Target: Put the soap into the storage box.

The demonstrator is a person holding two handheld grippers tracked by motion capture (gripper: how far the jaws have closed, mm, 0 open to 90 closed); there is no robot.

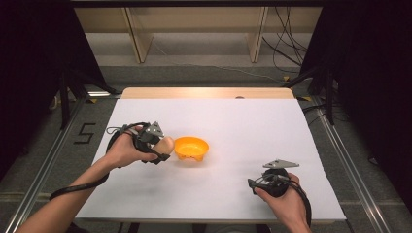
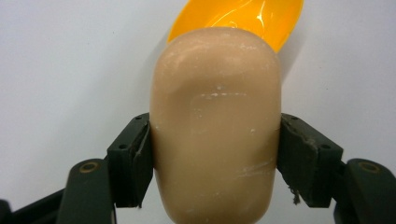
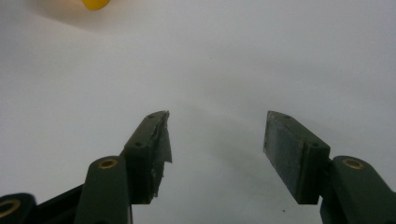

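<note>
A beige, rounded block-like object [image 2: 215, 135] sits between the black jaws of my left gripper [image 2: 215, 156], whose pads press on both its sides. In the high view that object [image 1: 165, 144] pokes out of the left gripper [image 1: 161, 150] just left of an orange bowl [image 1: 191, 148] on the white table. The bowl [image 2: 243, 18] lies right beyond the held object. At the table's front right my right gripper [image 1: 251, 185] rests low, pointing left; its jaws [image 3: 217, 149] stand apart with nothing between them.
The white sheet [image 1: 243, 126] covers the table, with a wooden strip [image 1: 204, 92] at its far edge. An edge of the orange bowl [image 3: 95, 3] shows at the top left of the right gripper view. Black curtains and cables flank the table.
</note>
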